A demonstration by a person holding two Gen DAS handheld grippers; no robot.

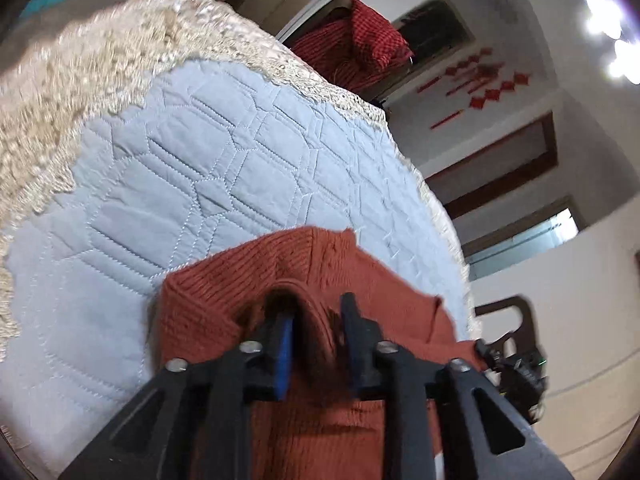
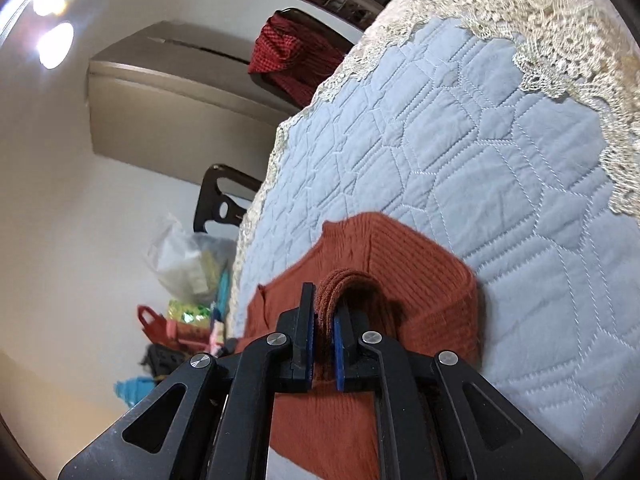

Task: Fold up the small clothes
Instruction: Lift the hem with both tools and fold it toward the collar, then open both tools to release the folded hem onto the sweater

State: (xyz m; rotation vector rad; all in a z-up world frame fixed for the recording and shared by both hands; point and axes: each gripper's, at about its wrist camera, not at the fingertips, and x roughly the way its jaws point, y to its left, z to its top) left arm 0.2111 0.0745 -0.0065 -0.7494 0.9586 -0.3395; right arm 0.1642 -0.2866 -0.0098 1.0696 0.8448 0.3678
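The rust-red knit (image 1: 320, 412) lies folded on a round table (image 1: 168, 168) that is covered with a pale blue quilt and a cream lace border (image 1: 48, 112). It sits at the near edge of the table, under both grippers.

The left gripper (image 1: 316, 316) stands with its jaws apart. A raised fold of the knit is between them; the fold lies nearer to the blue pad (image 1: 285, 356) on the left side, and a clear gap shows beside the other finger, so the cloth looks released and not pressed.

The right gripper (image 2: 325, 312) has a thick fold of the knit (image 2: 400, 280) between its two blue pads (image 2: 340, 354). The jaws are only a little apart and the fold fills the space between them. The pads seem to touch the cloth on both sides, so this gripper is grasping the knit.

Behind the table a red checked cloth (image 1: 360, 36) hangs over a dark chair. On the wall there are red paper decorations (image 1: 480, 80); no writing on them can be read. In the right wrist view, a clear plastic bag (image 2: 184, 256) and some coloured packages (image 2: 180, 320) lie on the floor beside the table; their labels are too blurred to read.
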